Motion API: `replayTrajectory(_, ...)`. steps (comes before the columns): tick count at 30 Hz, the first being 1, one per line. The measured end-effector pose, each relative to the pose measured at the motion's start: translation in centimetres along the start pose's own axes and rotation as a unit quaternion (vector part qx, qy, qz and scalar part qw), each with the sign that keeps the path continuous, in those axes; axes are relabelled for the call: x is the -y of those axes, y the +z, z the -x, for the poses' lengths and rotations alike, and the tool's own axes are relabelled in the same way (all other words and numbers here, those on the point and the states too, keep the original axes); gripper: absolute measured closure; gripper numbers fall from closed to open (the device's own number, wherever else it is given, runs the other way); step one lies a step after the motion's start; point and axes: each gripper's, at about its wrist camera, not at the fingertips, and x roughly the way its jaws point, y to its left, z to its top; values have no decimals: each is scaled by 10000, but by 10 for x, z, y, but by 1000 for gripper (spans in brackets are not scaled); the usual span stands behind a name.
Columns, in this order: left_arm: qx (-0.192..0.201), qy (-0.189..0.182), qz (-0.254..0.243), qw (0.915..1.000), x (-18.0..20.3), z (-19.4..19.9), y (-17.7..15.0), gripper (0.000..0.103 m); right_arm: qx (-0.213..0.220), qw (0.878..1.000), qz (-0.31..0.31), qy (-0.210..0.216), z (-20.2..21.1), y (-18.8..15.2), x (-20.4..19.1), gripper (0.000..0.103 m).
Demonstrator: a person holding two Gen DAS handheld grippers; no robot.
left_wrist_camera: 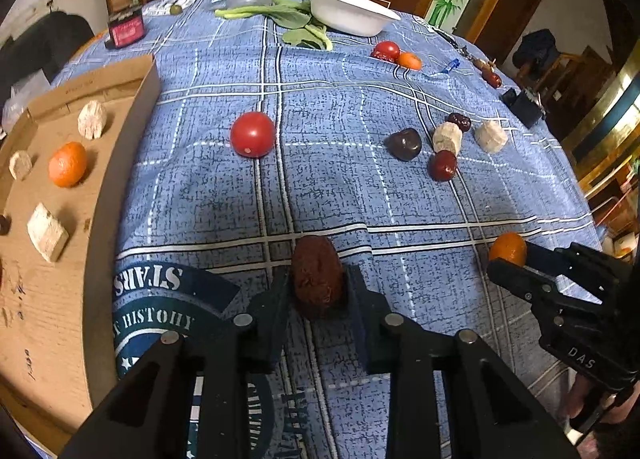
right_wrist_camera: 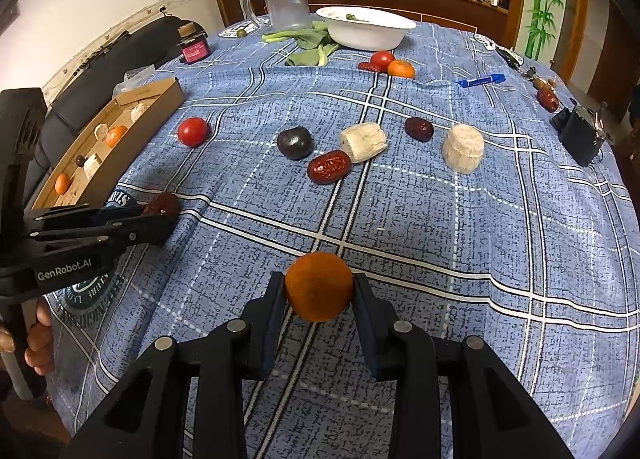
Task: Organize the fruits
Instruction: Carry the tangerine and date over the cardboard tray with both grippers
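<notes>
Left tool (left_wrist_camera: 318, 291) gripping a brown date (left_wrist_camera: 317, 277) (lower centre), right tool (right_wrist_camera: 319, 295) clamping an orange (right_wrist_camera: 319, 286), cardboard tray (left_wrist_camera: 132, 107) upper left

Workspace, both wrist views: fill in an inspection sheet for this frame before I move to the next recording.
Surface: round table under a blue plaid cloth.
Job's things: cardboard tray holding an orange and pale chunks; loose tomato, red dates, dark fruit, pale chunks.
Clutter: white bowl, leafy greens, glass pitcher, blue pen, small red jar.
Grippers: left claw shut on a dried red date; right claw shut on a small orange.
Cables: nothing seen.
Surroundings: wooden cabinet, bamboo wall print.
</notes>
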Motion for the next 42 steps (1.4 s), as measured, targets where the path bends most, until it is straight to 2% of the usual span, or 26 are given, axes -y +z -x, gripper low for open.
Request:
replayTrajectory(5, 127, -107, 52, 9998, -1, 13, -3, 77, 133, 9999, 30, -3, 7, -1, -2, 67)
replayTrajectory(10, 293, -367, 115, 9988, -1, 39, -6, 77, 284, 9994, 198, -87, 20, 0, -8, 67)
replayTrajectory(16, 522, -326, 320, 9976, -12, 63, -9, 77, 277, 9993, 241, -85, 21, 5, -17, 67)
replayTrajectory(22, 727, -155, 567, 9956, -38, 85, -12, 77, 325, 9984, 448, 73, 19, 20, -45, 67)
replayTrajectory(30, 982, 177, 949, 9905, -90, 113, -19, 77, 381, 9941, 934, 407, 13, 45, -101, 67)
replayTrajectory(42, 1168, 789, 1555, 9777, -174, 146, -36, 76, 417, 9834, 1457, 994, 2, 78, -182, 67)
